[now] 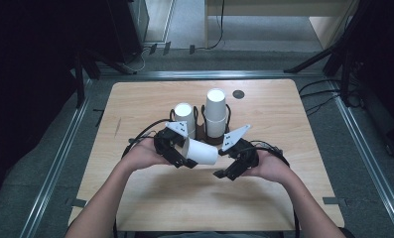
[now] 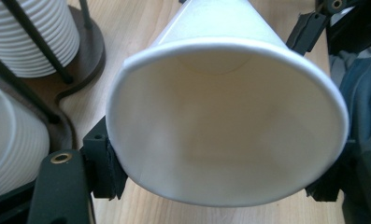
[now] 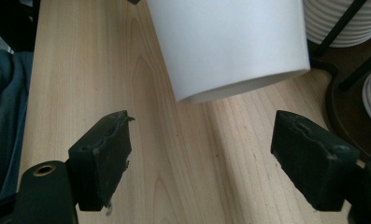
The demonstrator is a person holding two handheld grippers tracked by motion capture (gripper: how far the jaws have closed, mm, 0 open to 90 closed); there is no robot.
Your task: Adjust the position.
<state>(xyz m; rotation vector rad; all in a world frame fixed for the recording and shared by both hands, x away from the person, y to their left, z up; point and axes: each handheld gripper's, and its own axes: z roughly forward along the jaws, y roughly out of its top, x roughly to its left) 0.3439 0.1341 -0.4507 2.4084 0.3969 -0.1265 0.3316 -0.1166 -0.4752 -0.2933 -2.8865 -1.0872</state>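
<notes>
A: How far along is this?

B: One white paper cup [image 1: 201, 151] is off the stacks and lies on its side above the near middle of the table [image 1: 284, 124], held by the left hand-held gripper [image 1: 180, 159], whose jaws are clamped on the cup near its rim. The right hand-held gripper [image 1: 228, 172] sits just to the right of the cup's closed end with its jaws spread apart and nothing between them.

A: And what is left?

B: I'd judge the cup is separated, but it has not been set down anywhere. Two stacks of cups [image 1: 216, 111] stand upside down in the wire-and-wood holder [image 1: 201, 130], just beyond the grippers.

A: Any brand or writing?

B: None that I can read; the cups are plain white, inside and out.
</notes>
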